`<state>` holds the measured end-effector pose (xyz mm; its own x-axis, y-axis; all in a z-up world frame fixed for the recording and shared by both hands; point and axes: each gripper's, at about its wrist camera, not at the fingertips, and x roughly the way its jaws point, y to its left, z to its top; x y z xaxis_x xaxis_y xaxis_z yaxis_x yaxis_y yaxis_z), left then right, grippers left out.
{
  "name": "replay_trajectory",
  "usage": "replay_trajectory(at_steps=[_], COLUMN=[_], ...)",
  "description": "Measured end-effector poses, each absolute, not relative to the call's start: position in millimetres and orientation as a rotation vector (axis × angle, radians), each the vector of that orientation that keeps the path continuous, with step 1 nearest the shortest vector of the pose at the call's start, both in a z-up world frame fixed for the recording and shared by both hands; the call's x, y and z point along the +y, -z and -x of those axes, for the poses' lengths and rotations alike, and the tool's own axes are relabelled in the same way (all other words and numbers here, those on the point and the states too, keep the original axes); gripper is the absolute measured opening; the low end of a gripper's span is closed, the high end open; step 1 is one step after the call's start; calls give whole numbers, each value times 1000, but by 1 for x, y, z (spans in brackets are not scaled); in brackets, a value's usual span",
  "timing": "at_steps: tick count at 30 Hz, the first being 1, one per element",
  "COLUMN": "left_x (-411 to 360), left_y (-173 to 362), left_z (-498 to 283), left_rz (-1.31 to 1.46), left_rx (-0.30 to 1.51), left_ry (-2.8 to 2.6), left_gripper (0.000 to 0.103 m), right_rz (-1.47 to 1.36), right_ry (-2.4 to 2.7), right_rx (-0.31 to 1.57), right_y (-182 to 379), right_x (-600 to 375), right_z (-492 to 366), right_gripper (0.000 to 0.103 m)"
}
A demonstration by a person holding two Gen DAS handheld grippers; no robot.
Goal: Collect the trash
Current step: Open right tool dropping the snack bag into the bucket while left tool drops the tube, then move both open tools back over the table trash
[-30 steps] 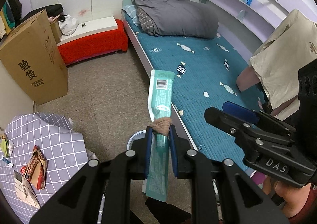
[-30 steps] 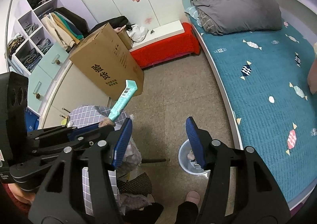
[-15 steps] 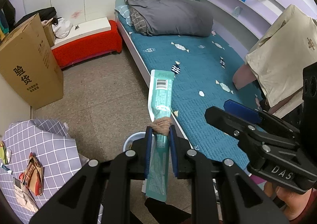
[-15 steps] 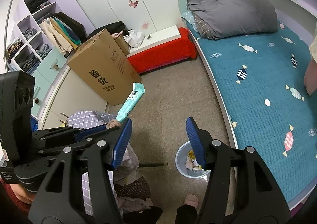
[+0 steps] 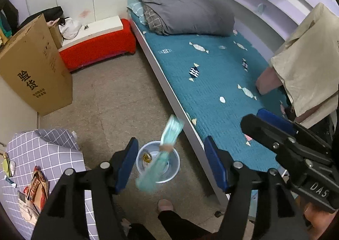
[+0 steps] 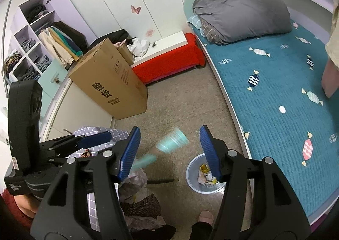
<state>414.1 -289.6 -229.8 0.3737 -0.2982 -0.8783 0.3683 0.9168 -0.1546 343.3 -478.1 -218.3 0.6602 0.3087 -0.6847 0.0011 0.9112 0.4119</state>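
Your left gripper point(image 5: 169, 163) is opening, and the wrapper point(image 5: 163, 155) tumbles free between its jaws above the bin point(image 5: 157, 176). It's light, limp film; pinch any further piece mid-length. Your right gripper point(image 6: 169, 155) is spread, empty, bin point(image 6: 191, 178) at five o'clock.

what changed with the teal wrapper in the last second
The left gripper was clamped on the teal wrapper; now its jaws are opening and the wrapper, blurred, is dropping free toward the trash bin below. The right gripper stays open and empty; the bin, bed and cardboard box are unchanged.
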Motion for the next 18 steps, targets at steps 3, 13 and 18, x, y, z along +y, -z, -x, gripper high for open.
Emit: replay_trajectory(at_steps=[3,13,18], left_x=[-291,-281,-264], left_y=[230,228,222], left_z=[-415,-411,-404], left_rz=[-65,-51,-23], left_rx=[1111,1106,1094], left_ry=[422,394,356], left_gripper=[64,64,64], right_rz=[-401,-390,-376], right_ry=[-175,-198,-236], right_rx=[840,847,849], right_y=[219,219,216], right_x=[-480,-473,-457], right_z=[-344,-343,-343], right_gripper=[58,59,59])
